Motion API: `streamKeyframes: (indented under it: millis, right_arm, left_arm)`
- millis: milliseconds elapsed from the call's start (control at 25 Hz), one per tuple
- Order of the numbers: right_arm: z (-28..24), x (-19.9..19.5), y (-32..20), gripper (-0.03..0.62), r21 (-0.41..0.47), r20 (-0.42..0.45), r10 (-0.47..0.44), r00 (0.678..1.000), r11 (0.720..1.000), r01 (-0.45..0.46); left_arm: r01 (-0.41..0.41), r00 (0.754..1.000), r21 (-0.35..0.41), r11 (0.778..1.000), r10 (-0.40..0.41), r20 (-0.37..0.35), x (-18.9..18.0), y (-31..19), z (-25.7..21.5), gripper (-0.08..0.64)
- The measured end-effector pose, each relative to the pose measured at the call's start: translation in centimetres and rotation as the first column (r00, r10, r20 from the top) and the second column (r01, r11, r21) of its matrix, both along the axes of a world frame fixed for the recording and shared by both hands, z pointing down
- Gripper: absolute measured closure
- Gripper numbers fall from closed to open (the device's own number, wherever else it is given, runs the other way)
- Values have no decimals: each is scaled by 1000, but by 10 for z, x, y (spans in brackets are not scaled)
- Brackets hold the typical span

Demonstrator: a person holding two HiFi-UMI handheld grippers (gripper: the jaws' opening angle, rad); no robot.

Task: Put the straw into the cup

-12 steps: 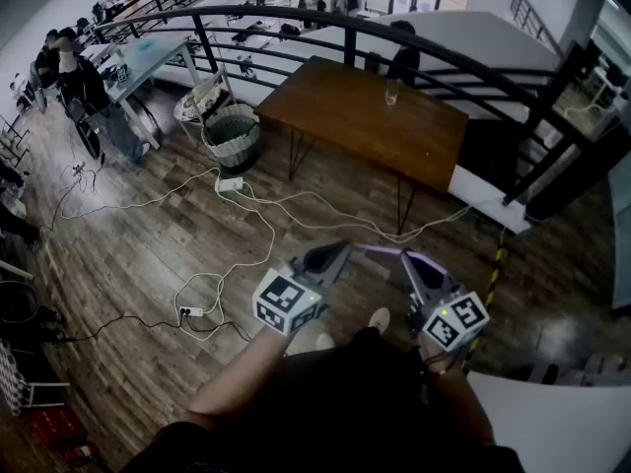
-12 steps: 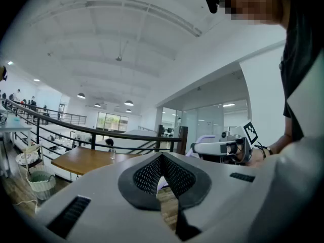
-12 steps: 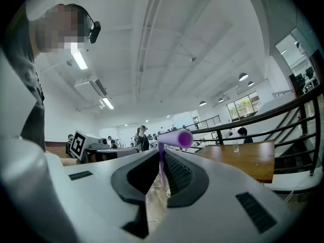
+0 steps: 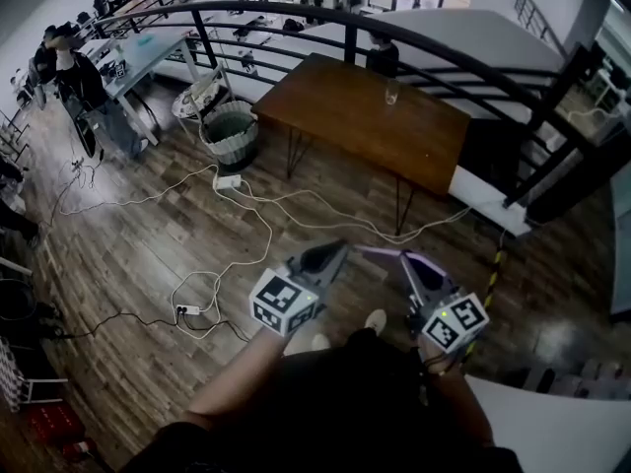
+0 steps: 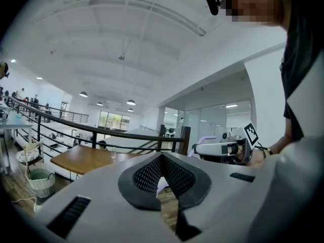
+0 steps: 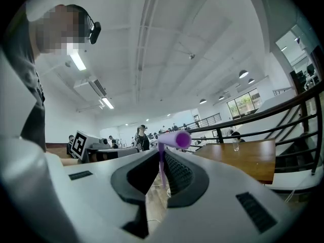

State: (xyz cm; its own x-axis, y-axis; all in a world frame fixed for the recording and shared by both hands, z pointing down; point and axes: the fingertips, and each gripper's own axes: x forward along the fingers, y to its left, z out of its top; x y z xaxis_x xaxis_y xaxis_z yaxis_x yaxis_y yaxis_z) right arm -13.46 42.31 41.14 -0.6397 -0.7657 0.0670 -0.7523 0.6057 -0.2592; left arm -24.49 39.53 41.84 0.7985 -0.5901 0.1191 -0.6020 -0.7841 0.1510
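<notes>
I find the left gripper [image 4: 333,251] with its jaws pressed together and nothing between them. To its right, the right gripper [image 4: 404,260] has its jaws clamped on a purple straw [image 6: 174,139], and the straw's free end reaches toward the left gripper. The cup [image 4: 392,92] stands on the brown table [image 4: 335,106], well apart from both grippers.

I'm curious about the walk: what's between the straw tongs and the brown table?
In the head view, only dark wooden plank floor crossed by thin white cables.
</notes>
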Motion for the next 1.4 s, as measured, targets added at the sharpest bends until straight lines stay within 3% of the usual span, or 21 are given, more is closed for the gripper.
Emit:
streamKeyframes:
  millis: [320,640,920,1400]
  right_arm:
    - [6,43,-35,552,-6,39,19,999,1000,-19]
    - [8,114,-87,552,-13,66,11,998,1000,-10]
    - [2,188,-118,552,11,63,15,998,1000,-16]
    - [14,247,-132,552,-12,93,59,994,998,-58]
  left_arm:
    - [-38,999,-2,999,38,25,41,-30,4,549]
    - [-54,998,-7,999,54,19,110,-80,1,549]
    - [-86,996,-4,996,86,-38,171,-105,-6,549]
    - [-99,994,-5,995,99,-55,211,-125,-2,549]
